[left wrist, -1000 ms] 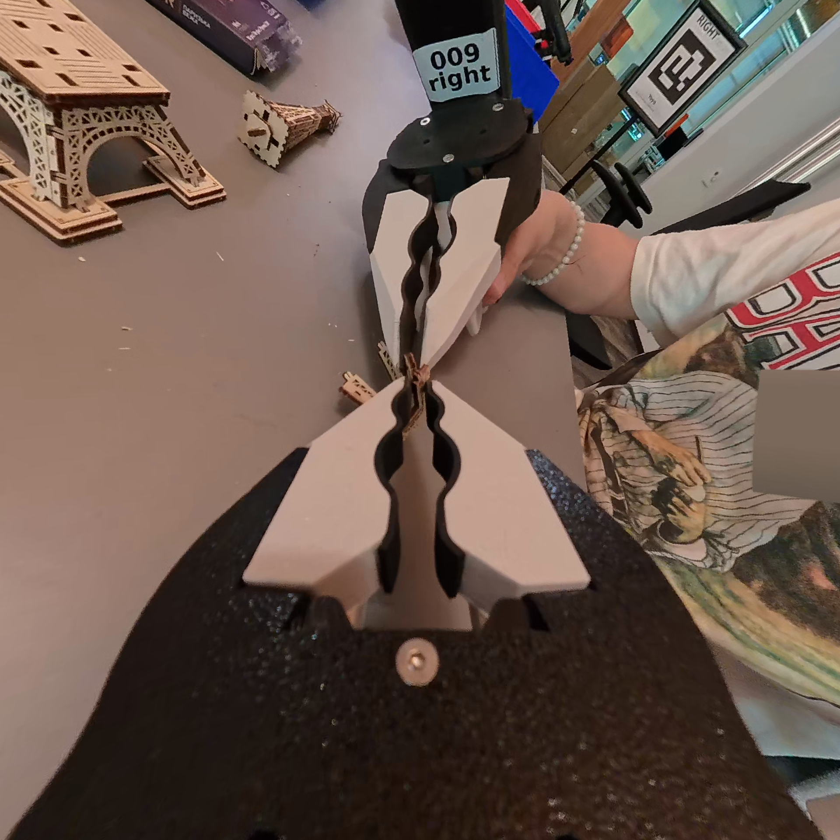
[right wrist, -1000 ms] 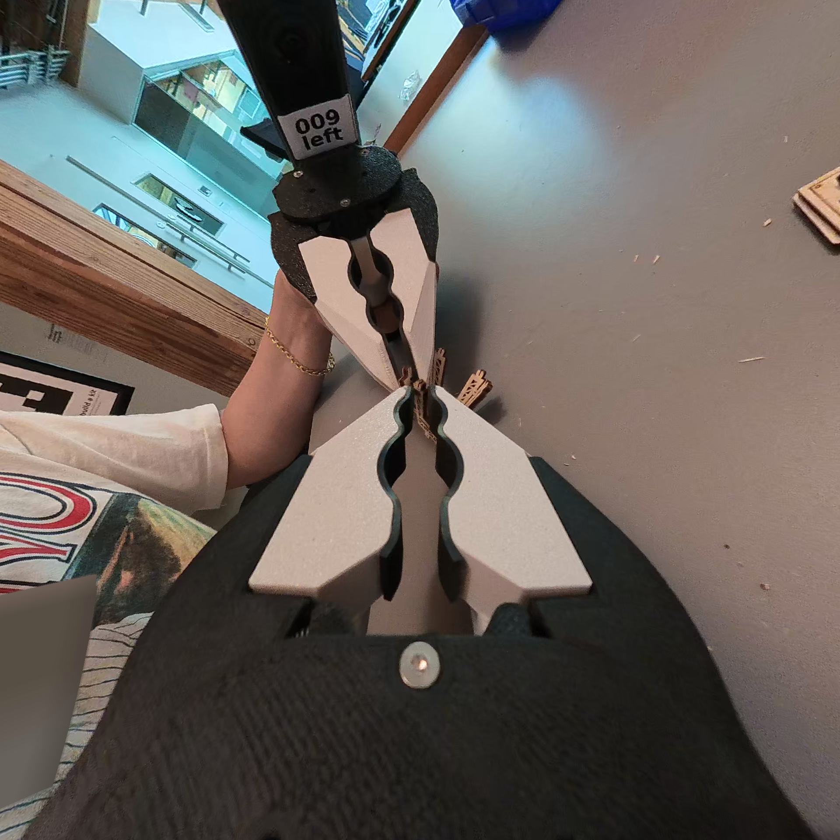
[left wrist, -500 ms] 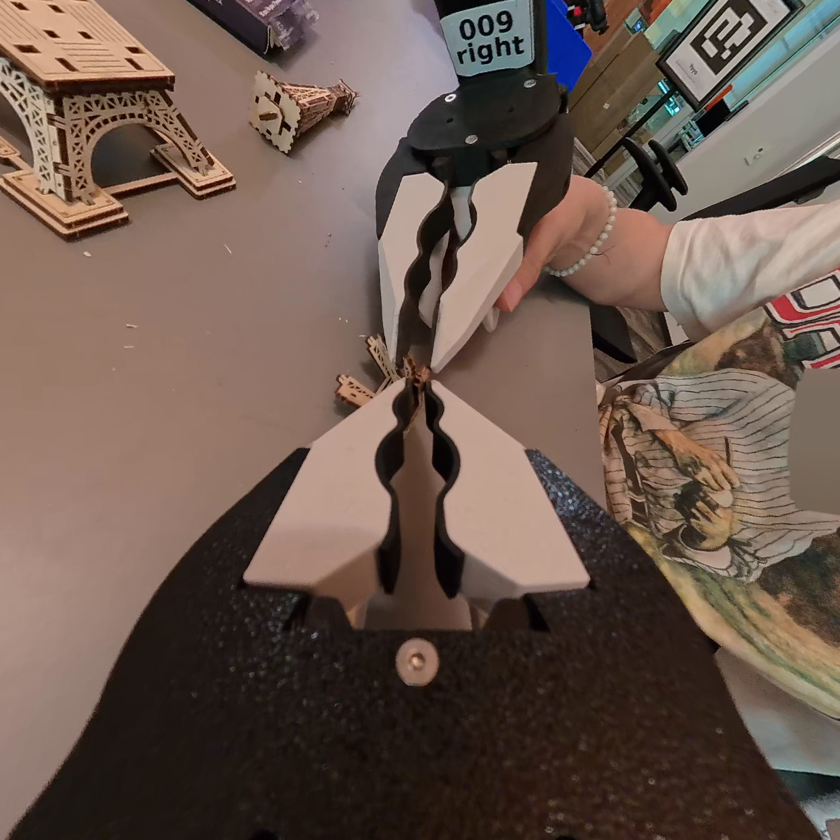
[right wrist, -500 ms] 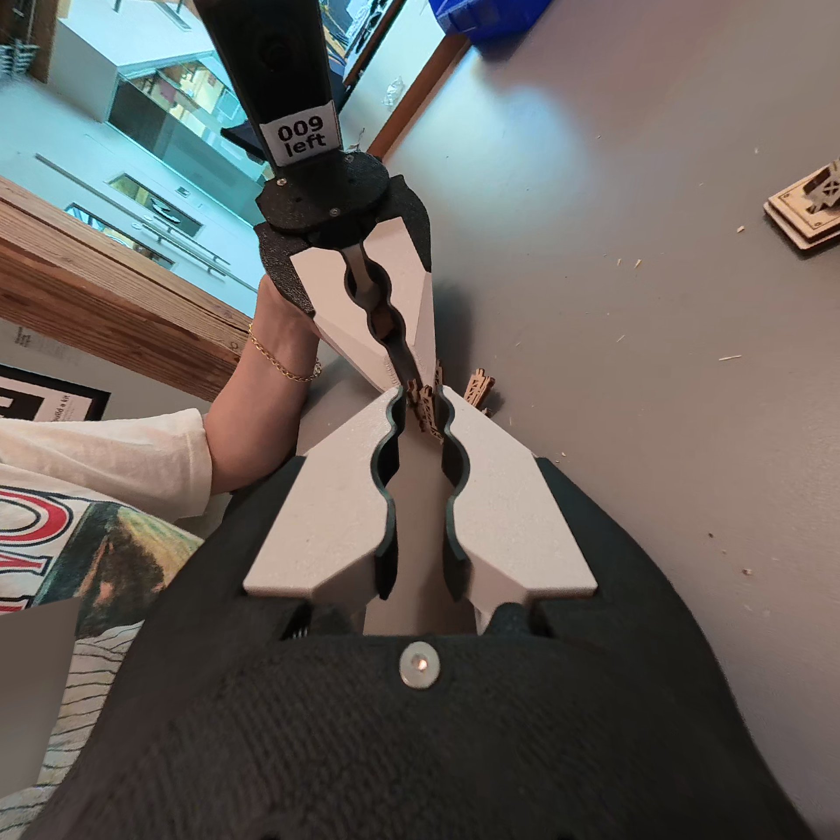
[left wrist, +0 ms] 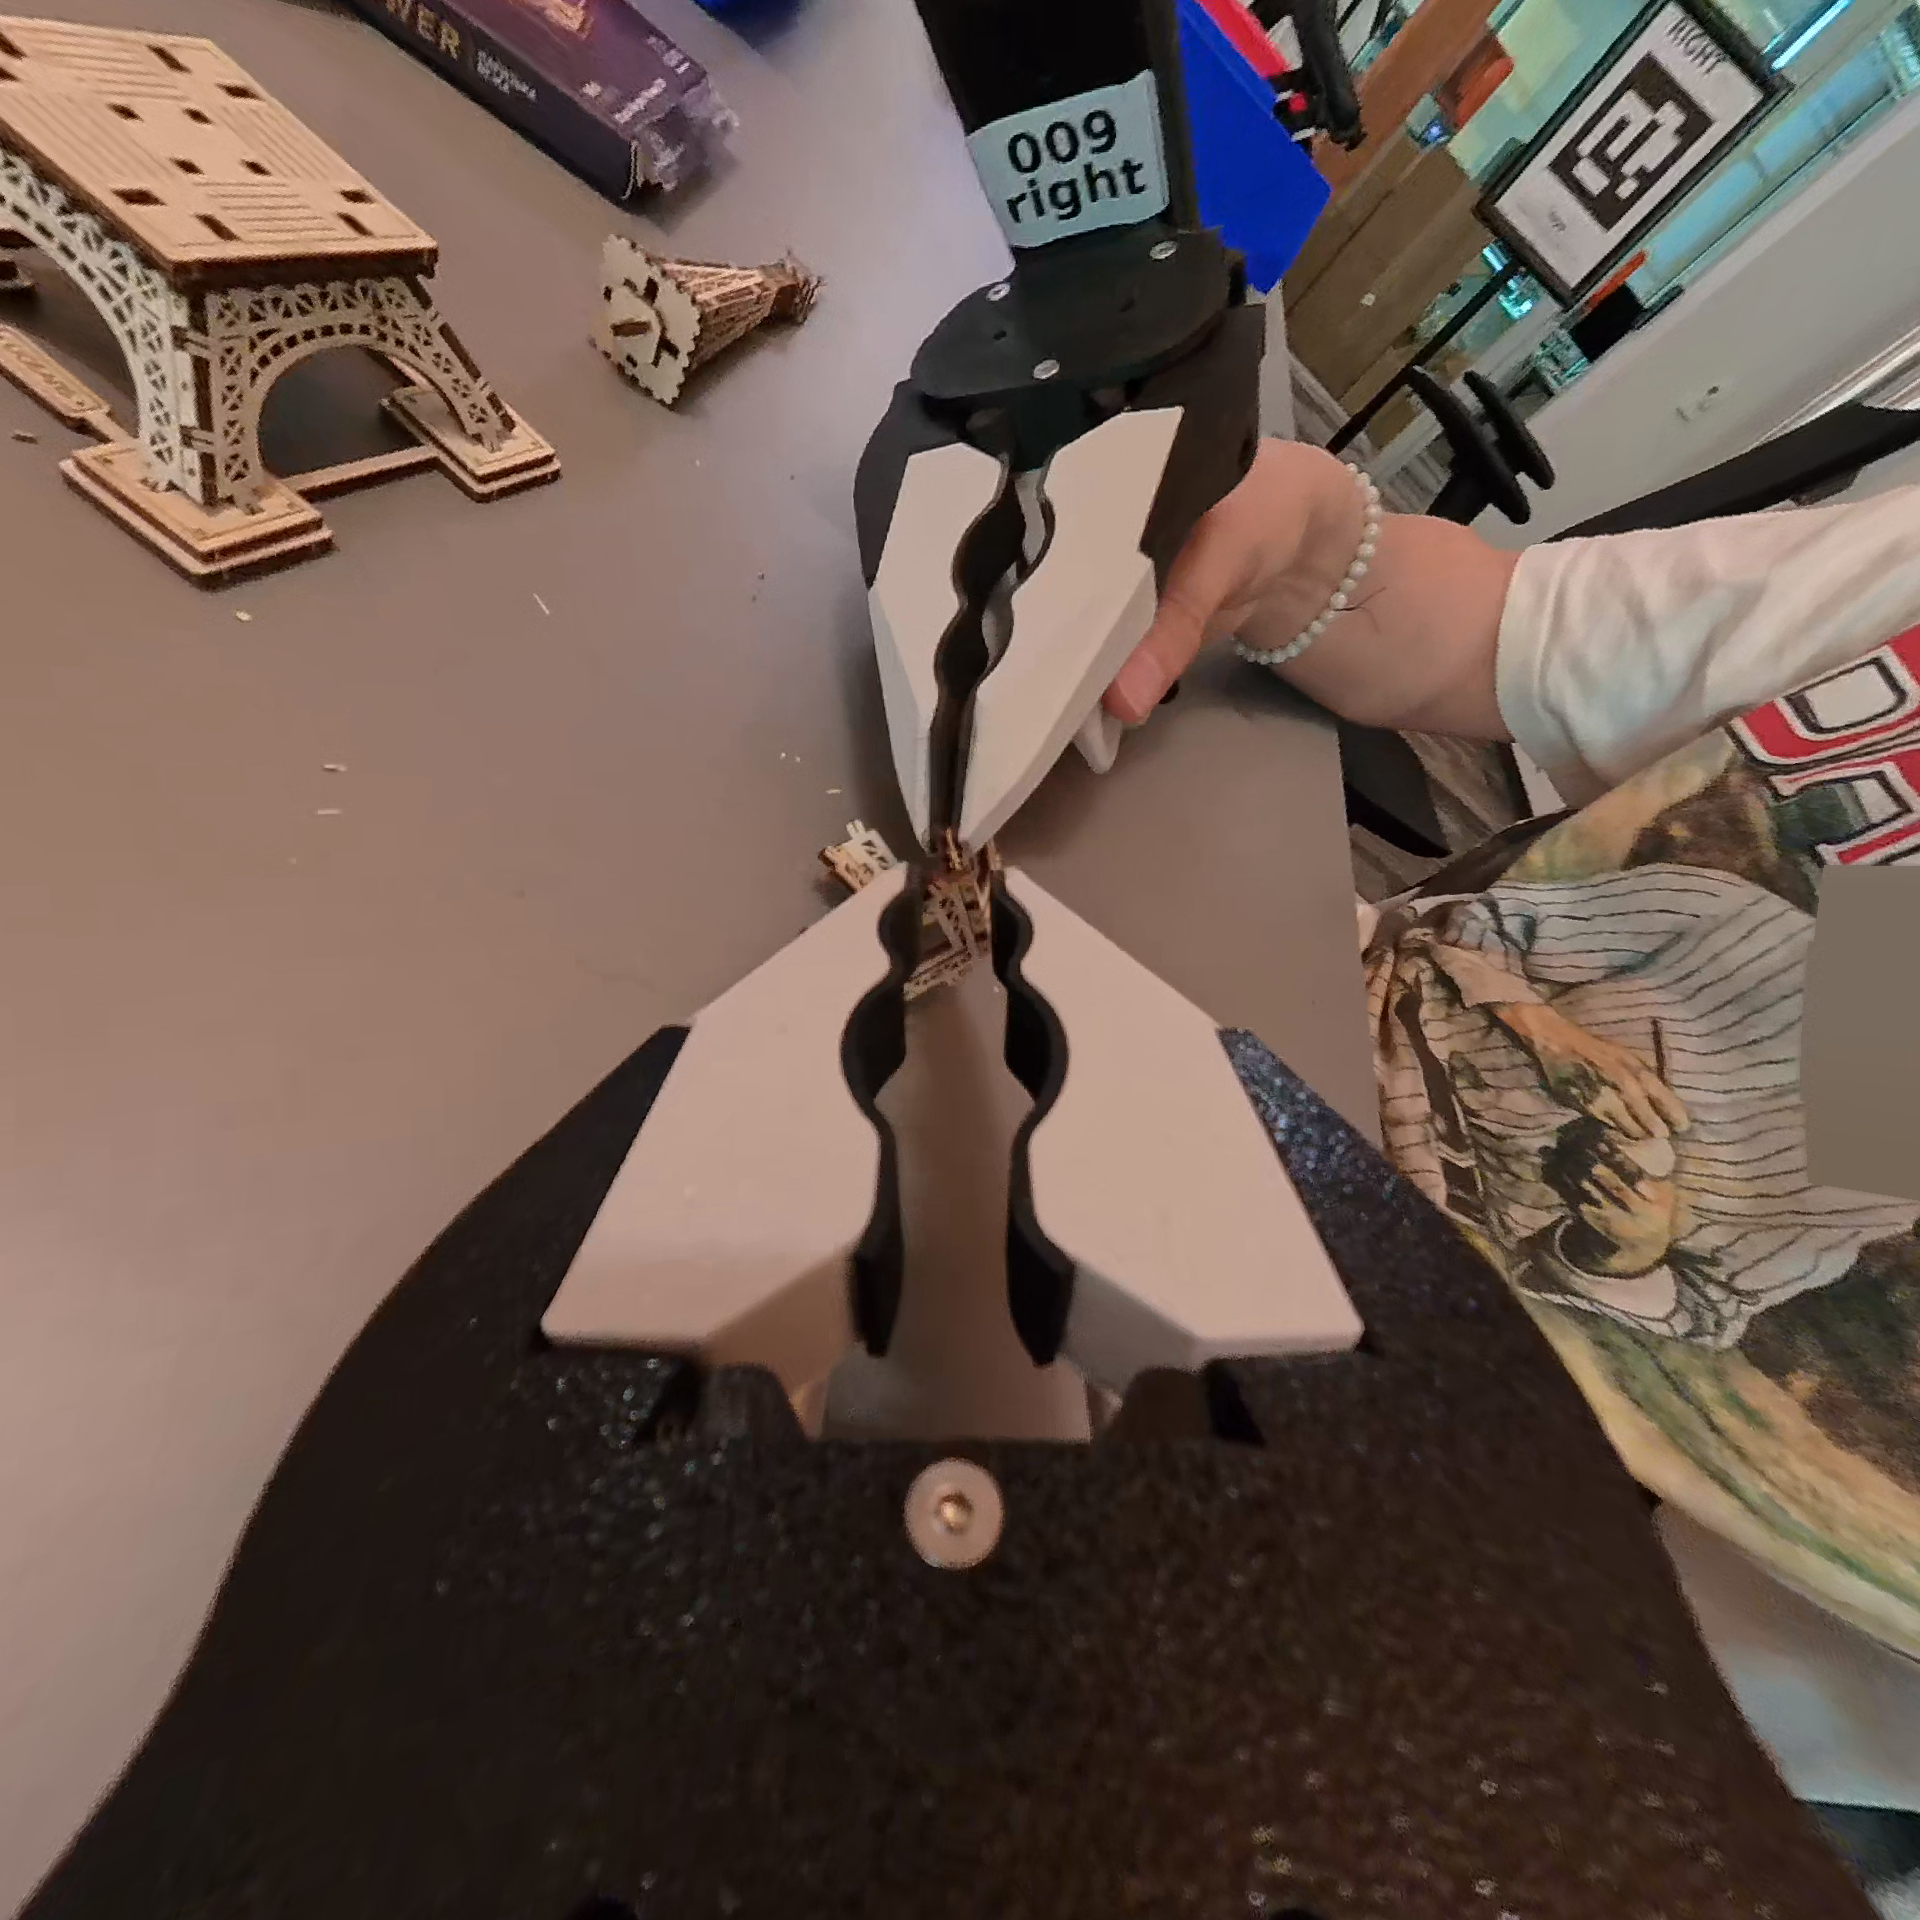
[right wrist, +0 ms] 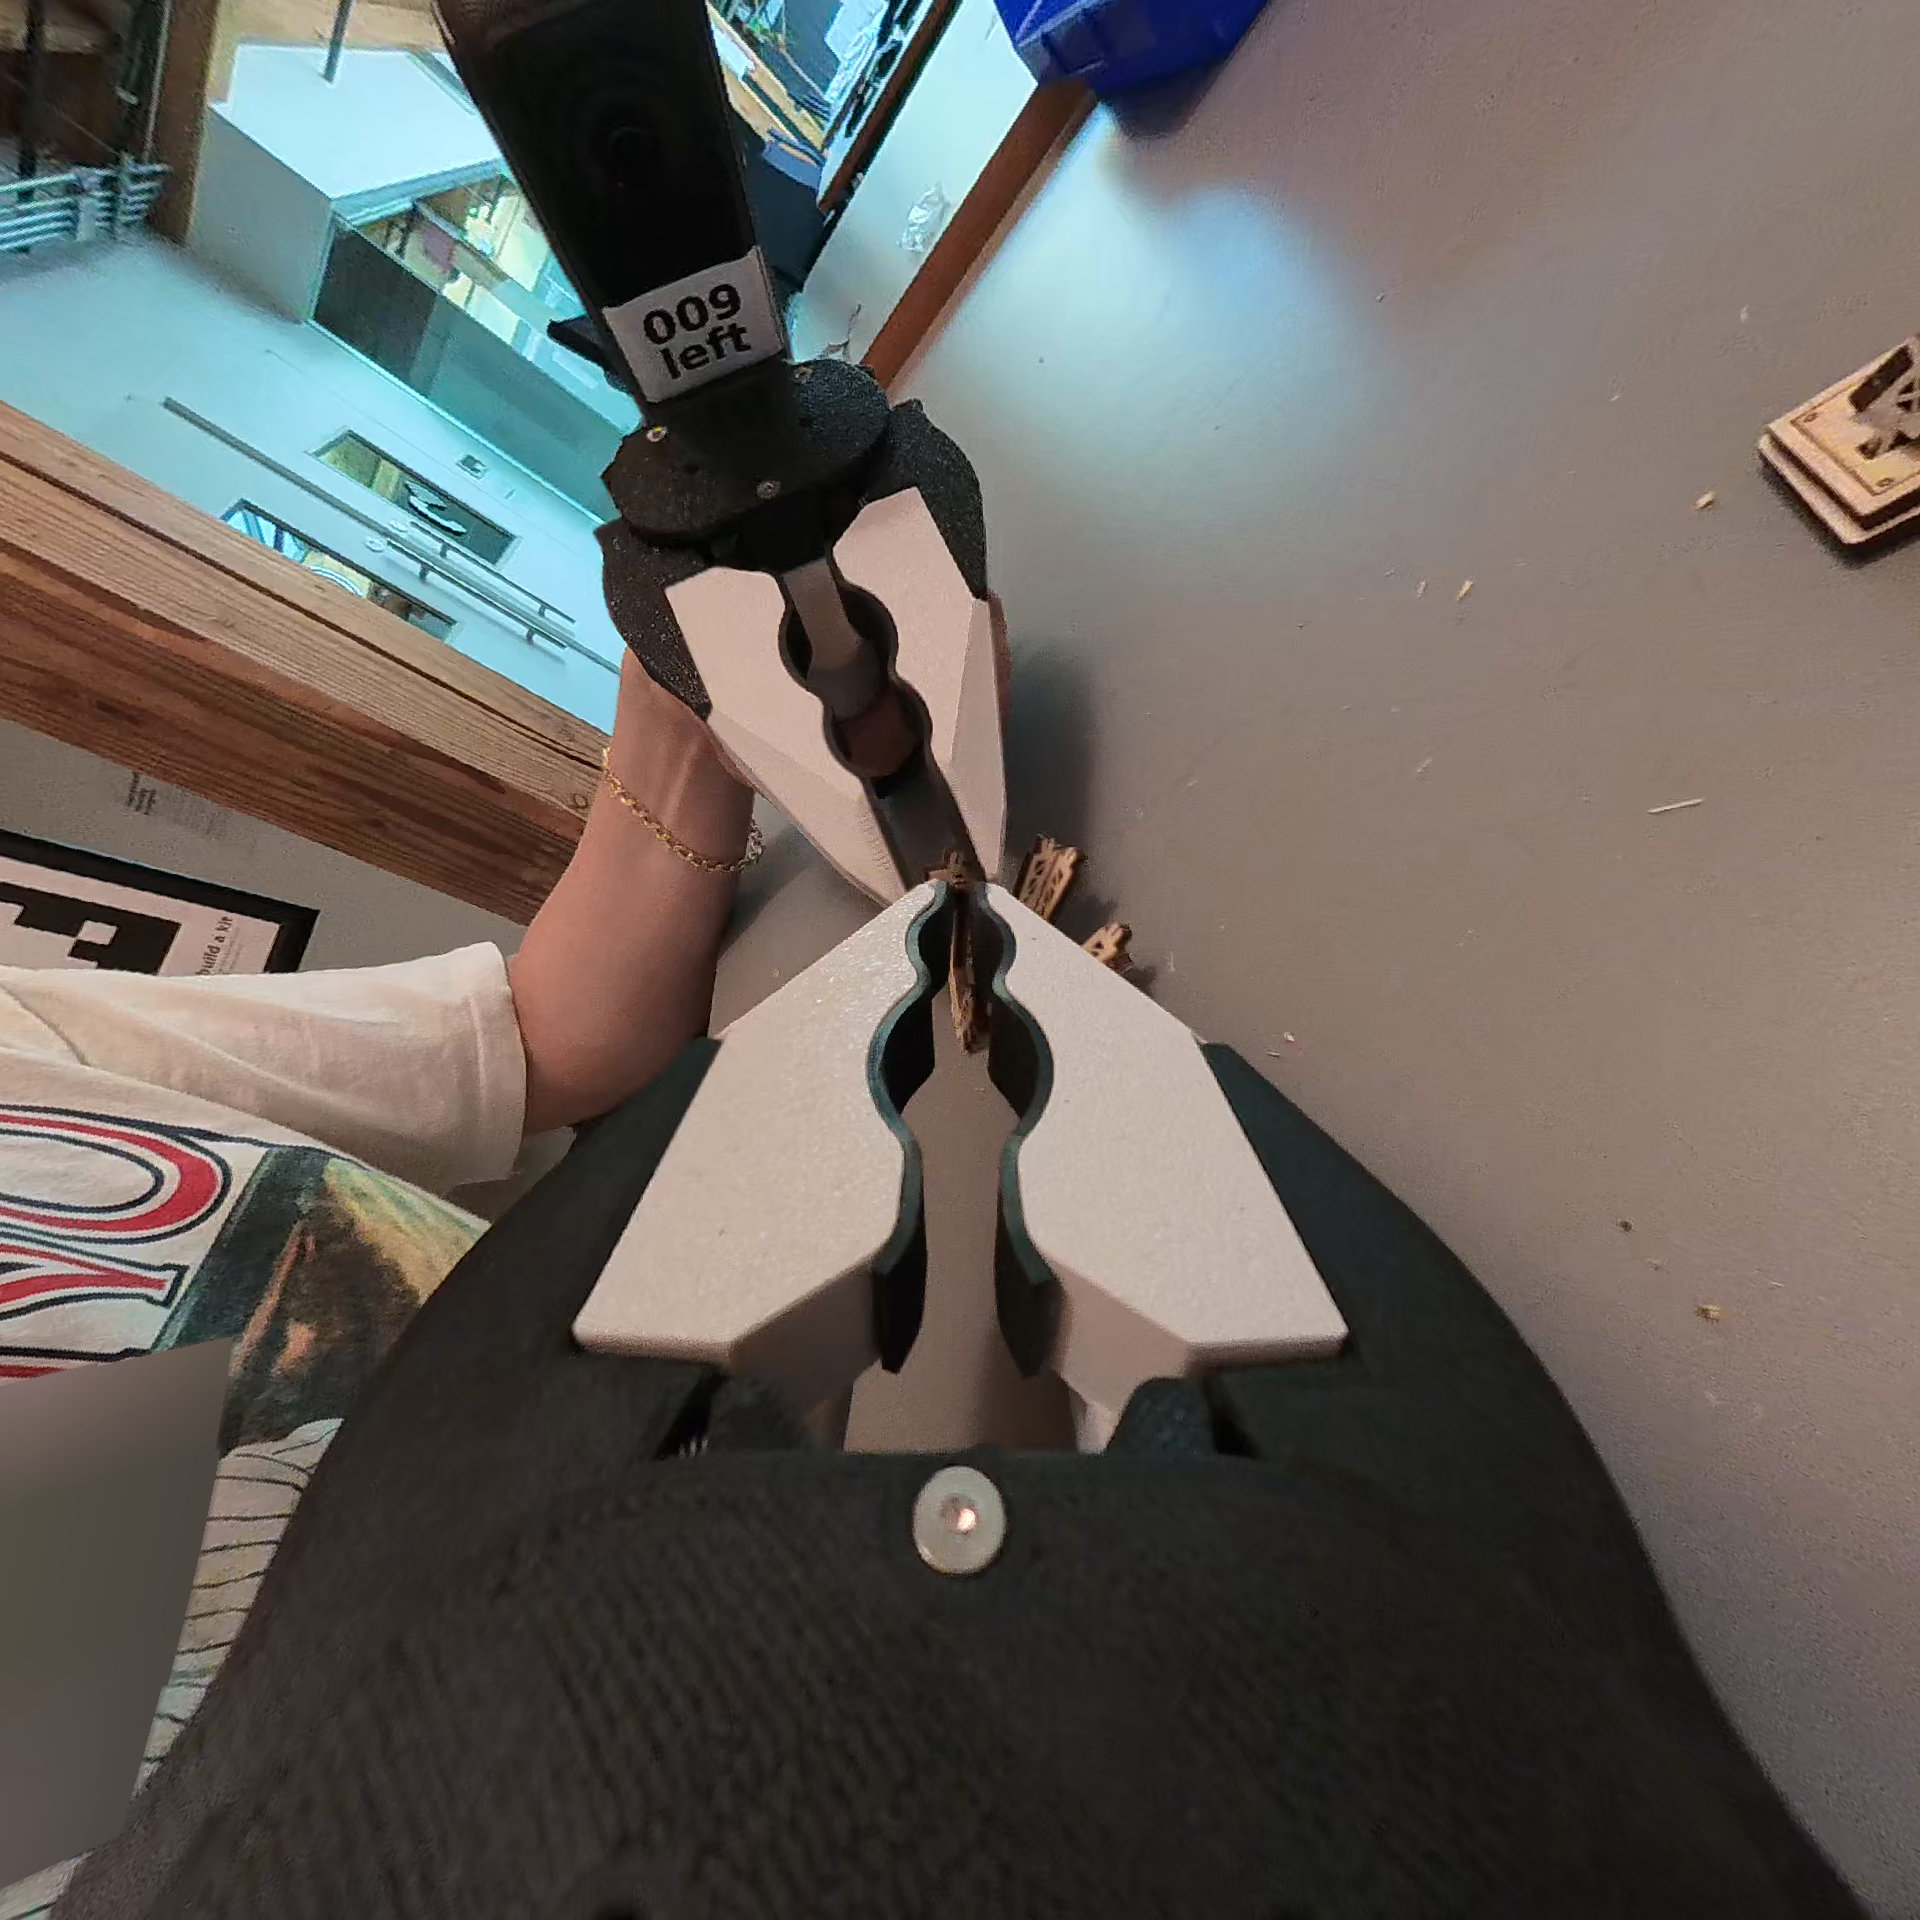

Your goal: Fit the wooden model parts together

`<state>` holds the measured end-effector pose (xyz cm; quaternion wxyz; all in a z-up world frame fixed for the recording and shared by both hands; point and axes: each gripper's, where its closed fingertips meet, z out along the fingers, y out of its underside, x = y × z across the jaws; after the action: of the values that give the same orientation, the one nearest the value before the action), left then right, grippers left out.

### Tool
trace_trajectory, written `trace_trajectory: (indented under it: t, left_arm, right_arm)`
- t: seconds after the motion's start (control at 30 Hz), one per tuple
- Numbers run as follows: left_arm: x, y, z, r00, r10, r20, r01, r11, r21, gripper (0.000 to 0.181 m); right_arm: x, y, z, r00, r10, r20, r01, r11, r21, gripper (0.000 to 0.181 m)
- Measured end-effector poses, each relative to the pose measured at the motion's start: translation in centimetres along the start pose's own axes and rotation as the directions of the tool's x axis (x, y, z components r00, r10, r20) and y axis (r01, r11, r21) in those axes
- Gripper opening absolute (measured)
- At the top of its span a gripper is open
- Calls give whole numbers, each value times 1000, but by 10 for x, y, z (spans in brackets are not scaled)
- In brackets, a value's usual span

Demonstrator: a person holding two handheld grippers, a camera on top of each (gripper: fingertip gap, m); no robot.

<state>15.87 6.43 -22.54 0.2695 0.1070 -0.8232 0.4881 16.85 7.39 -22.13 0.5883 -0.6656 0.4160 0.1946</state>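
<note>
My left gripper [left wrist: 951, 888] is shut on a small wooden lattice part [left wrist: 943, 940] that shows between its fingertips. My right gripper [right wrist: 966, 899] is shut on a thin wooden part [right wrist: 966, 997] held edge-on. The two grippers meet tip to tip just above the grey table, and the parts touch where they meet. The right gripper [left wrist: 948, 831] comes down from above in the left wrist view. The left gripper [right wrist: 940, 868] shows in the right wrist view. How the parts join is hidden by the fingertips.
Loose small wooden parts [right wrist: 1049, 878] lie on the table [left wrist: 416, 831] beside the tips. A wooden tower base [left wrist: 208, 312], a tower top lying on its side [left wrist: 686, 312] and a purple box [left wrist: 582, 73] stand at the back left. The person's body is close on the right. Only a small space, under 4 cm, lies between the two pairs of fingers.
Both grippers stay tip to tip. The wooden parts now reach further back between the fingers in both views. The left gripper's fingertips stand slightly wider apart around its part.
</note>
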Motion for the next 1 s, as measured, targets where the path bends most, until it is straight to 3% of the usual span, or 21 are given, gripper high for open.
trace_trajectory:
  t: [0.2, 0.4, 0.6, 1.0]
  left_arm:
    - [2, 1, -15, 993, 120, 18, -121, 993, 8, 11]
    - [17, 13, -5, 971, 236, -46, -239, 968, -72, 15]
    - [27, 11, -2, 939, 336, -72, -339, 939, -51, 6]
    - [35, 3, -3, 966, 172, -195, -175, 984, 2, 1]
  right_arm:
    - [-4, 1, -1, 999, 9, 35, -9, 1000, -5, 0]
    - [-17, 8, 0, 993, -5, 121, 12, 999, -51, 0]
    - [-28, 11, -2, 980, -12, 199, 25, 998, -63, 0]
    - [-33, 7, -8, 965, 22, 261, -10, 999, -45, 2]
